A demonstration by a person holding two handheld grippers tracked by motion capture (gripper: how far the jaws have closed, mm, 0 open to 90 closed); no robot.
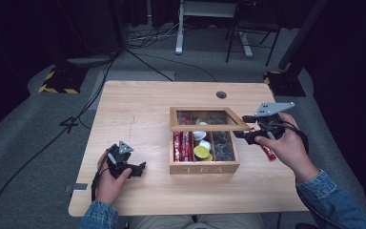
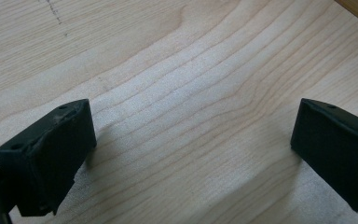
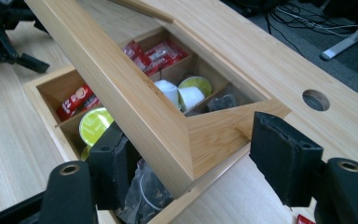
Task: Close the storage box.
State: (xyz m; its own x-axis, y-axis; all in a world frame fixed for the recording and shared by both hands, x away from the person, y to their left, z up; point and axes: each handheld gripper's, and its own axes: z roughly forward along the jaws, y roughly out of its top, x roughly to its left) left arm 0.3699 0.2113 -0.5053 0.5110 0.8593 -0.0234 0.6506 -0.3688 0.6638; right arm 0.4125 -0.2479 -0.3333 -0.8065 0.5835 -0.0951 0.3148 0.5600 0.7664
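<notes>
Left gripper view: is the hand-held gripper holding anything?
No, the left hand-held gripper has its black jaws wide apart over the bare light wooden table.

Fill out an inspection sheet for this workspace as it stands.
Surface: light wooden table, round cable hole at the far edge.
Job's things: wooden tea box, glass-paned lid part raised; red sachets and capsules inside.
Clutter: red sachet on the table beside the box.
Grippers: right hand-held gripper open around the lid's corner; left hand-held gripper open above bare wood.
Cables: several on the floor.
Surroundings: grey carpet, dark stands.
</notes>
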